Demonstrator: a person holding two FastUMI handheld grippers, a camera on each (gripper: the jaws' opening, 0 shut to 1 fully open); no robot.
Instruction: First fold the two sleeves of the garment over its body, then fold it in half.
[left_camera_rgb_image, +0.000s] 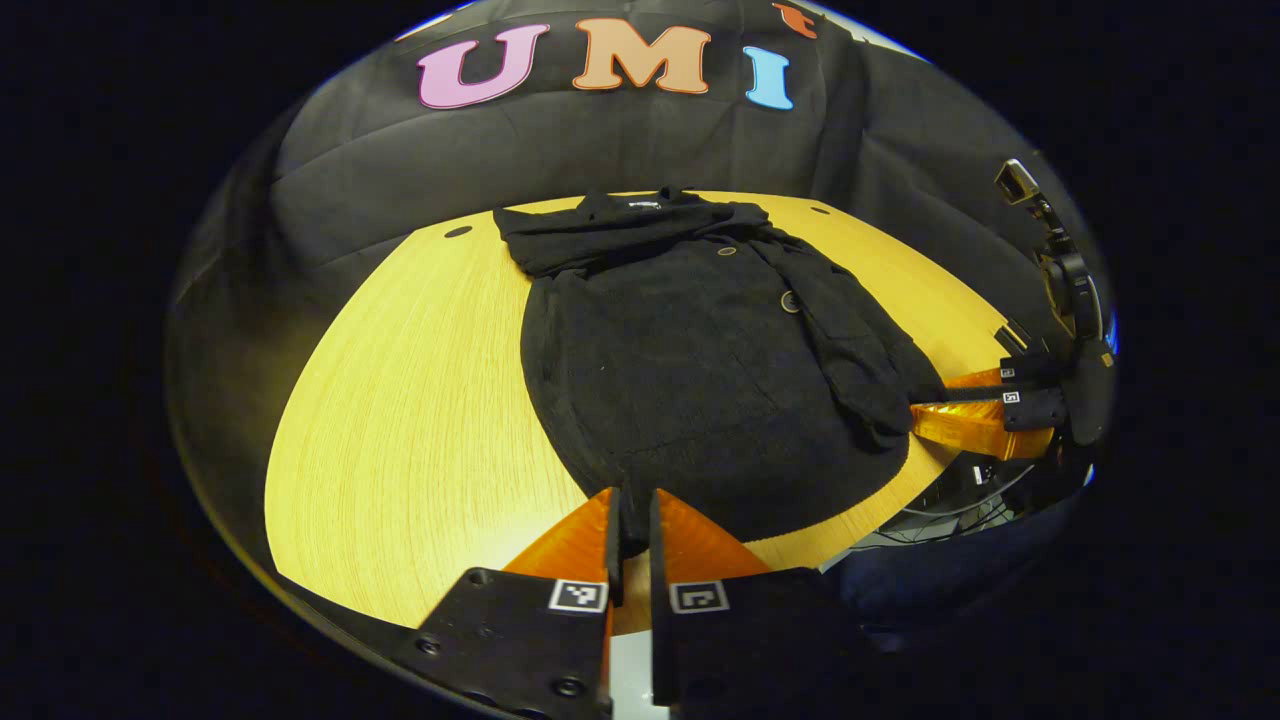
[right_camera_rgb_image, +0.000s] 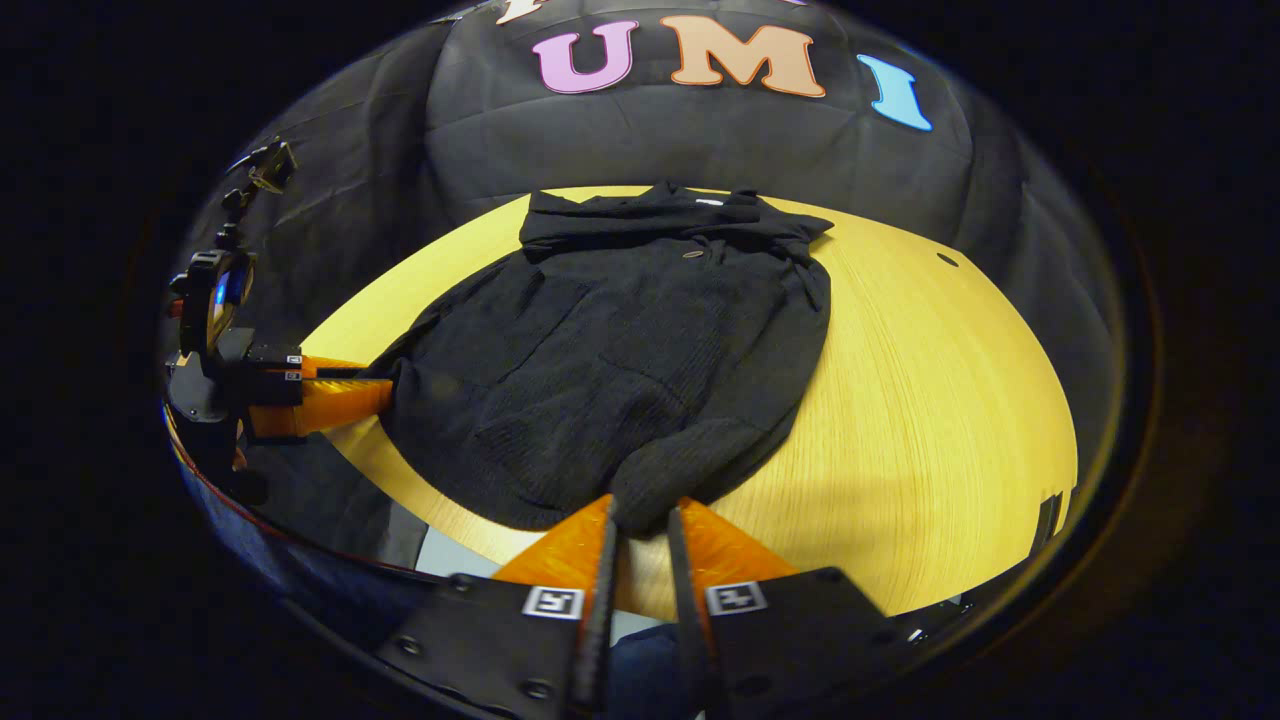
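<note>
A: What's the biggest thing there?

B: A round, pale wooden table (left_camera_rgb_image: 400, 400). On it lies the black knitted garment with buttons (left_camera_rgb_image: 690, 370), collar toward the far cloth wall, both sleeves (right_camera_rgb_image: 740, 400) folded in over its body.

A: And the grippers?

B: The left gripper (left_camera_rgb_image: 632, 520) sits at the near hem, fingers narrowed onto its edge, gripping the cloth. The right gripper (right_camera_rgb_image: 640, 525) is clenched on the cuff end of a sleeve (right_camera_rgb_image: 660, 480) at the near edge.
</note>
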